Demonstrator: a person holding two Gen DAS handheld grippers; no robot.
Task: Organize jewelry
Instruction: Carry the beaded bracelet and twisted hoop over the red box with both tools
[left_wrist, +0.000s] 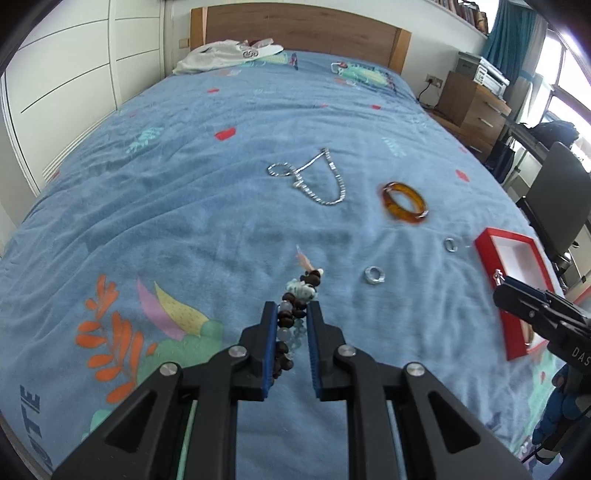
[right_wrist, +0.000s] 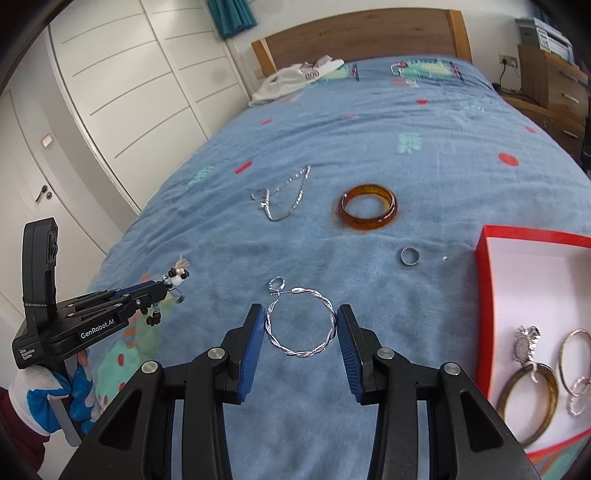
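A twisted silver hoop (right_wrist: 301, 325) sits pinched between the right gripper (right_wrist: 301, 328)'s half-closed pads above the bedspread (right_wrist: 369, 140), while the left gripper (left_wrist: 291, 314) clamps a beaded bracelet (left_wrist: 295, 310). Several bangles already lie in the red box (right_wrist: 484, 280); an amber bangle (right_wrist: 367, 207), chain necklace (right_wrist: 284, 195) and two rings (right_wrist: 409, 255) apparently await collection.

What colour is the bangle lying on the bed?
Translucent amber-brown bangle, clearest in the right wrist view.

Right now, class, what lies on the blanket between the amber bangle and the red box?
In the right wrist view, a small silver ring lies between the translucent amber bangle and the red-walled open box.
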